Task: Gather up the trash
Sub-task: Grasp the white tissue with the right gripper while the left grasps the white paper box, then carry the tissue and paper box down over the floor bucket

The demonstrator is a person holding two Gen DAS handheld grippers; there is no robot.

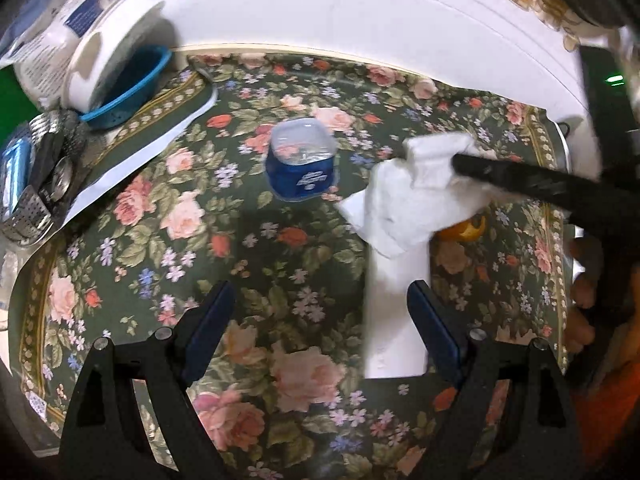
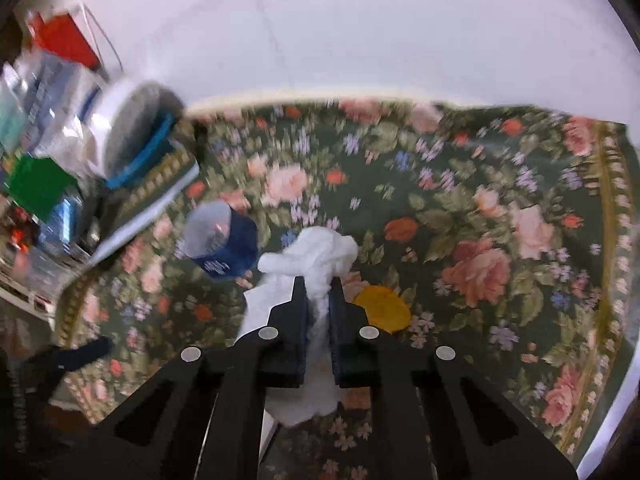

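Right gripper (image 2: 318, 286) pinching crumpled white tissue (image 2: 316, 252).
Left gripper (image 1: 320, 300) spread over floral tablecloth (image 1: 280, 360); blue tub (image 1: 302, 168) beside tissue.

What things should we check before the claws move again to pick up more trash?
1. Right gripper holds the white tissue: ok, jaws shut on it.
2. Tissue lifted off the flowered tablecloth: cannot tell; part of it trails low.
3. Left gripper free to grab: ok, jaws wide open, nothing between them.
4. Blue plastic cup within reach: ok, lying on its side ahead of the left gripper.
5. Orange peel in view: ok, beside the tissue.
6. Trash bin in sight: not ok, neither view shows one.
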